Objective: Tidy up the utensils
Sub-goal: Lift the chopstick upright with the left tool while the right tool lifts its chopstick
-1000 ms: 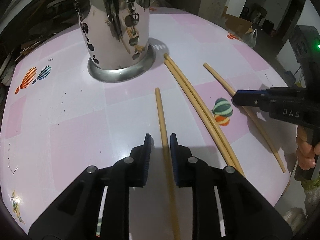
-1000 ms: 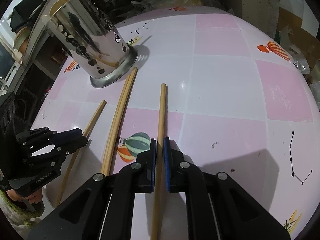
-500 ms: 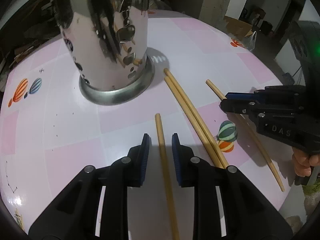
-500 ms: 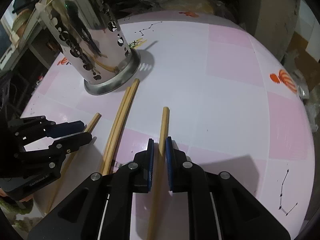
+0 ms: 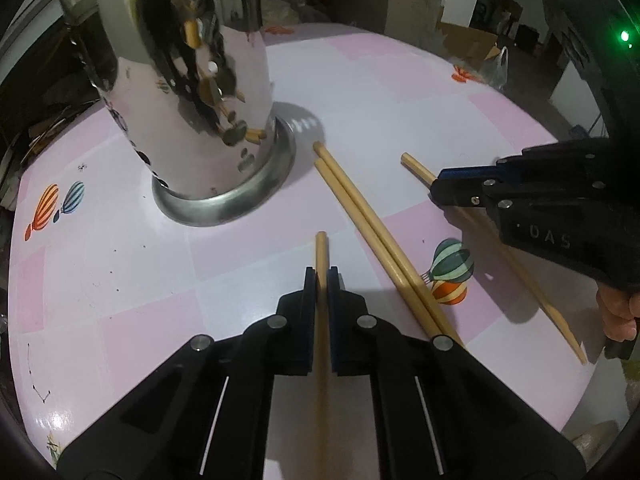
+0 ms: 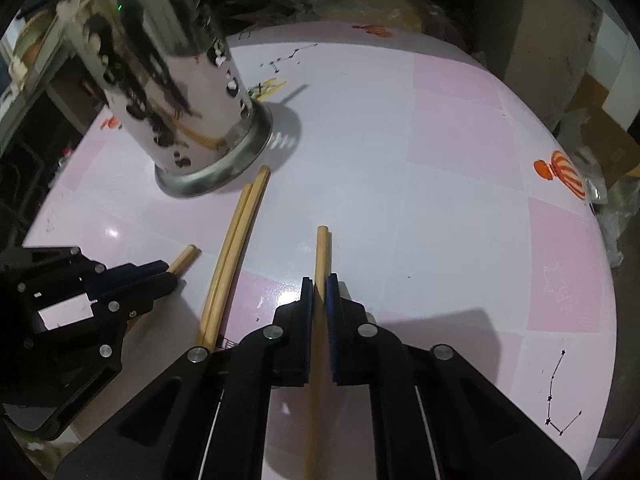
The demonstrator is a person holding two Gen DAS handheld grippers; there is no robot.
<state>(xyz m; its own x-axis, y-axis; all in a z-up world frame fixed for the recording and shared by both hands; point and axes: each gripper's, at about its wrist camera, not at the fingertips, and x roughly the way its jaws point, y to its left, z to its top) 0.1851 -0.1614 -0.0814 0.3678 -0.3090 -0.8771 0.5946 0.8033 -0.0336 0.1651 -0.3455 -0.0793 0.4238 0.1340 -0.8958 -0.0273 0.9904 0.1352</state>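
**Both grippers clamp a chopstick each beside the holder**

A second ago the left gripper (image 5: 322, 274) had its jaws a little apart around the left chopstick (image 5: 321, 250); now the pads press its sides, so it is held. The right gripper (image 6: 319, 284), already narrow around the right chopstick (image 6: 322, 252), has slid forward along the stick and grips it close to its far tip. I judge both sticks are now secured and ready to lift toward the steel utensil holder (image 5: 200, 92), which has loomed larger at about 11 o'clock in both wrist views, so both hands have closed in on it. A few sticks already stand inside it, seen through its holes.

Between the two held sticks, a pair of chopsticks (image 5: 372, 228) lies loose, touching side by side, its far ends just beside the holder's base. These remain to be collected.

The table (image 6: 460, 168) is round, covered in a glossy cloth of pink and white squares printed with hot-air balloons and star patterns. Beyond its edge the room is dim; cardboard boxes (image 5: 472, 40) sit at 1 o'clock in the left view.
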